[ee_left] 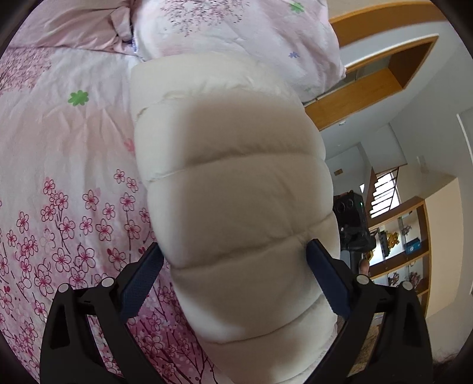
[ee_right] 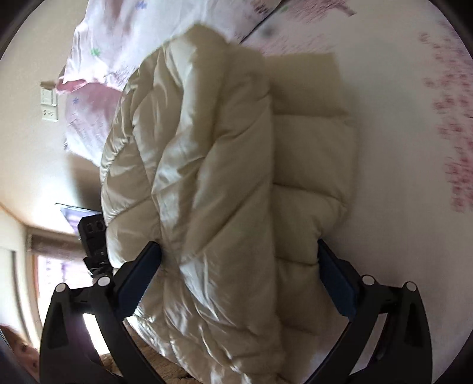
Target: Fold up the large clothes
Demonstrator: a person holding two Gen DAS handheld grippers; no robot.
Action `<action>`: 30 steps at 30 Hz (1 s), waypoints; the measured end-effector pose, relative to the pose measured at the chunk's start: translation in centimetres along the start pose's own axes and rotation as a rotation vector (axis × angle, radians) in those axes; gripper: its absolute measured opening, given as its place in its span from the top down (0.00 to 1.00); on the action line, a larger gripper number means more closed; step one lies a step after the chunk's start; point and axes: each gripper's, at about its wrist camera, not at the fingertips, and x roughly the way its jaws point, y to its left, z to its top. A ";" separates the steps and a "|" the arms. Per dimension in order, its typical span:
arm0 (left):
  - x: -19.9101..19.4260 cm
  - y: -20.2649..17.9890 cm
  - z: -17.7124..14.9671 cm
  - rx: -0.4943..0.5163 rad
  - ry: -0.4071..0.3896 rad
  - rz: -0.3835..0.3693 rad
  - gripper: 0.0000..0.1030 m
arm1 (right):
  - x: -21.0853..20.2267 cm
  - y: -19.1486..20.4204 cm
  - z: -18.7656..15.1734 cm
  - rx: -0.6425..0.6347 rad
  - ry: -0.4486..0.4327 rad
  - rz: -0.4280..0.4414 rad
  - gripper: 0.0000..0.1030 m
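one cream puffer jacket point(ee_left: 236, 183), two tools point(ee_left: 233, 251) point(ee_right: 239, 251), perhaps two floral pillows point(ee_left: 236, 26)

Both grippers are clamped on the cream puffer jacket point(ee_left: 233, 189) — left gripper point(ee_left: 235, 251) and right gripper point(ee_right: 239, 251), jaws spread wide around thick padding.

Readable text: none in either view.
Jacket point(ee_left: 236, 189): plain cream quilting, no label or brand showing.
Bedding point(ee_left: 74, 153): flower print only, no lettering.
Shelf boxes point(ee_left: 412, 246): any printing too small to read.
Wall switch point(ee_right: 48, 102): unmarked.
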 end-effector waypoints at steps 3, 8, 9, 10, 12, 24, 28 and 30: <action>0.3 -0.3 0.0 0.016 0.008 0.003 0.05 | 1.3 0.9 0.8 -0.040 0.044 0.006 0.02; 0.5 0.0 0.1 0.003 0.012 -0.007 0.05 | 2.7 0.8 2.9 -0.035 0.068 0.066 0.02; 0.6 0.0 0.2 0.004 0.012 -0.007 0.05 | 3.0 1.1 2.8 -0.049 0.075 0.074 0.02; 0.6 0.1 0.1 0.005 0.011 -0.007 0.05 | 3.5 1.3 2.6 -0.064 0.085 0.089 0.04; 0.6 0.1 0.0 0.002 0.004 -0.006 0.08 | 4.1 1.5 2.4 -0.058 0.090 0.114 0.22; -1.7 0.1 -0.9 0.016 -0.104 -0.026 0.45 | 4.9 1.8 2.0 0.004 0.004 0.272 0.72; -4.4 -0.2 -0.8 0.033 -0.166 -0.008 0.48 | 5.4 4.6 2.4 -0.054 0.011 0.288 0.75; -5.9 0.0 -0.6 0.036 -0.195 0.010 0.49 | 6.6 6.8 3.3 -0.090 0.019 0.298 0.76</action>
